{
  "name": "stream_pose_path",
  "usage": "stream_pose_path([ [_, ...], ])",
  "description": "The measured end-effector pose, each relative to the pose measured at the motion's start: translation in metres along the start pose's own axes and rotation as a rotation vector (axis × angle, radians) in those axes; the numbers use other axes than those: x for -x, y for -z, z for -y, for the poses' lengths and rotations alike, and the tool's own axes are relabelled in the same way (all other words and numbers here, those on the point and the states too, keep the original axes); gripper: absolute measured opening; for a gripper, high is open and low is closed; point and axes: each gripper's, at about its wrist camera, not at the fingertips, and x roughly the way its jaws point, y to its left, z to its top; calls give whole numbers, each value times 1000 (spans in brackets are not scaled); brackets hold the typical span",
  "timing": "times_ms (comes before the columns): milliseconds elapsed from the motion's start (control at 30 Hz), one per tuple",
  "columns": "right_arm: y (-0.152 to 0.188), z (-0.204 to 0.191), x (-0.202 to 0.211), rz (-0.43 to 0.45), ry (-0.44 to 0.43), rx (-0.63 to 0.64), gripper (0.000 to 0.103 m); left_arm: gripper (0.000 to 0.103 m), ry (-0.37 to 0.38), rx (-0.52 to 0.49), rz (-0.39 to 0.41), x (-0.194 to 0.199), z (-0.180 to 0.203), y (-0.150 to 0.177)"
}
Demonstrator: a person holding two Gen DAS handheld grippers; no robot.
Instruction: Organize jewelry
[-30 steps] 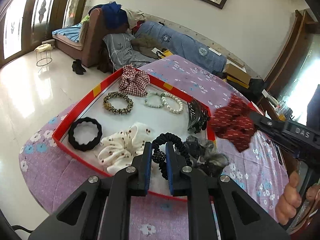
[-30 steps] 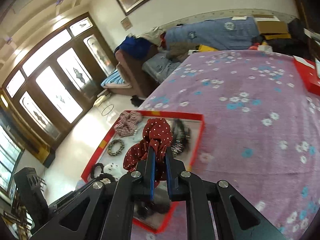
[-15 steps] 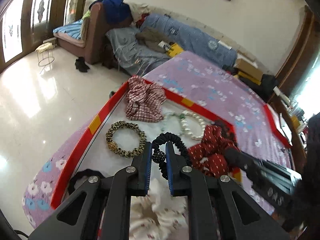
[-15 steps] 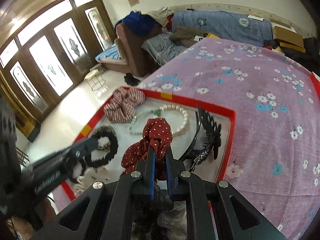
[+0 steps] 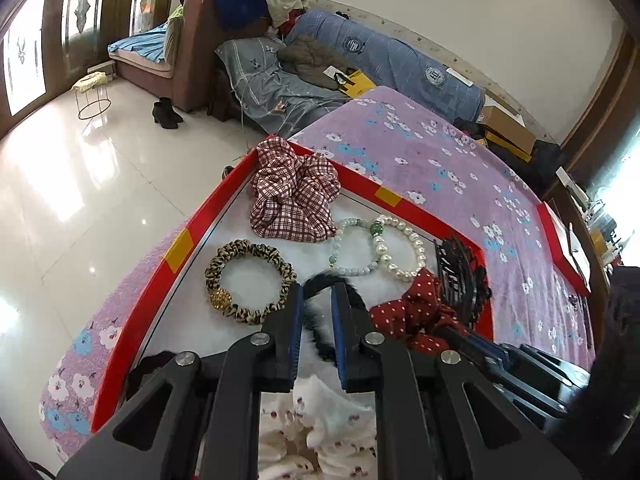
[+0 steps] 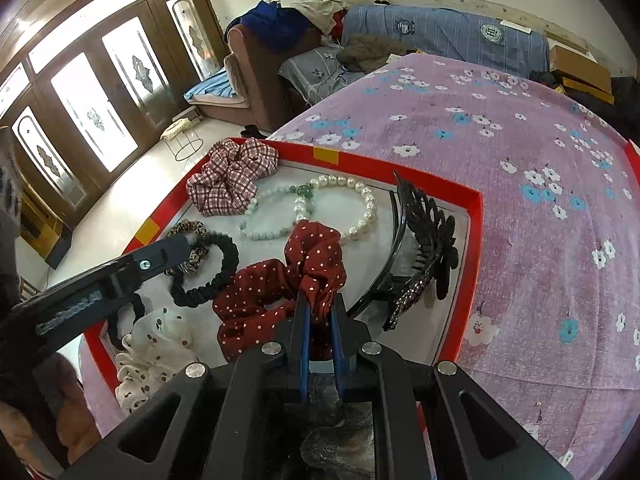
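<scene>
A red-rimmed tray (image 5: 192,232) with a white floor lies on a purple flowered tablecloth. My left gripper (image 5: 316,296) is low over its middle, shut on a black ribbed scrunchie (image 6: 216,268). That scrunchie looks blurred between the blue pads, and its loop rests on the tray floor in the right wrist view. My right gripper (image 6: 320,312) is shut on a dark red polka-dot scrunchie (image 6: 280,284). It lies on the tray floor between the black scrunchie and a black hair clip (image 6: 424,248). The left wrist view shows the red scrunchie (image 5: 412,312) just right of my left fingers.
Also in the tray are a plaid scrunchie (image 5: 292,200), a leopard-print scrunchie (image 5: 248,280), a pearl bracelet (image 5: 400,248), a pale green bead bracelet (image 5: 352,248) and a white cherry-print scrunchie (image 6: 156,344). A second red tray (image 5: 560,240) sits at the far right.
Both grippers came forward and down into the tray with their scrunchies. The red scrunchie now rests on the tray floor near the pearls, and the black one has gone blurred between the left pads.
</scene>
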Motion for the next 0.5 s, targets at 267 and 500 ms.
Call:
stream_pose_path([
  [267, 0, 0, 3, 6, -18, -19, 14, 42, 17, -25, 135, 55, 11, 14],
  [500, 1, -4, 21, 54, -52, -21, 36, 56, -68, -35, 255, 95, 8, 27],
])
